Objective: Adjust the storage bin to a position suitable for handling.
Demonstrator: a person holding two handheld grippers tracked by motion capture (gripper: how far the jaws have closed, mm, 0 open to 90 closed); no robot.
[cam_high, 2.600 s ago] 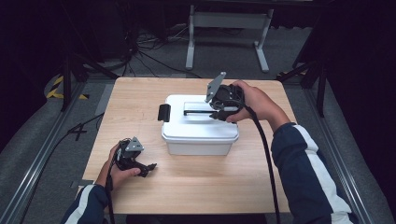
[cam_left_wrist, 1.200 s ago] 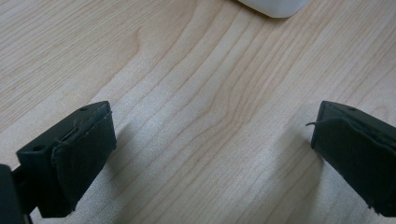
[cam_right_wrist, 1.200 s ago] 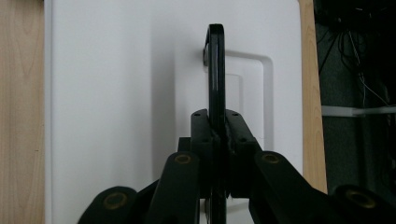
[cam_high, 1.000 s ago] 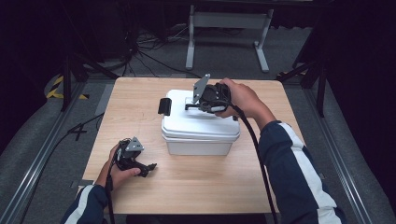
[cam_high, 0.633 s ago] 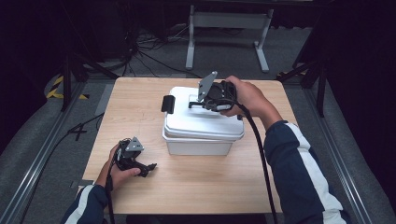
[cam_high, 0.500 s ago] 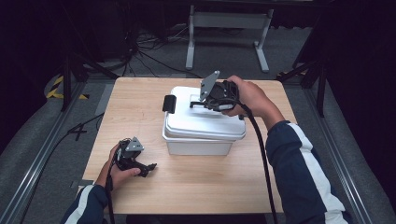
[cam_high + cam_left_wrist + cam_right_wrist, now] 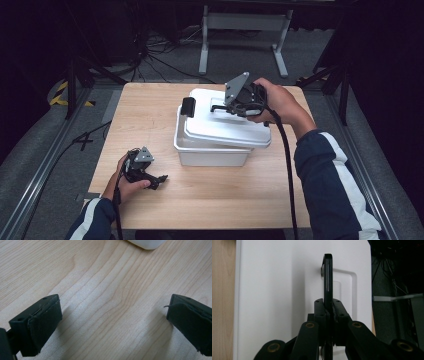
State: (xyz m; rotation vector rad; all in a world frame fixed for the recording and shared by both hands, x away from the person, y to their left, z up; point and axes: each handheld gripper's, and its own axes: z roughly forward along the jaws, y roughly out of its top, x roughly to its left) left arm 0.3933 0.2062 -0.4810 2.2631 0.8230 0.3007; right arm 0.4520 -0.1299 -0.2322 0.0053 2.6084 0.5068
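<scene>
Where the high view looks down on the wooden table (image 7: 150,120), a white bin (image 7: 210,150) stands near its middle; the lid (image 7: 225,122) is tilted, shifted off the bin toward the far right, with a black latch (image 7: 188,107) at its left edge; the right gripper (image 7: 234,105) grips the lid's black handle (image 7: 218,107); the left gripper (image 7: 155,179) rests on the table at the near left, well apart from the bin. Left gripper view: jaws spread wide over bare wood, clasping nothing; a white corner of the bin (image 7: 147,243) shows at the far edge. Right gripper view: jaws clamped on the thin handle (image 7: 327,277), white lid (image 7: 274,290) beneath.
</scene>
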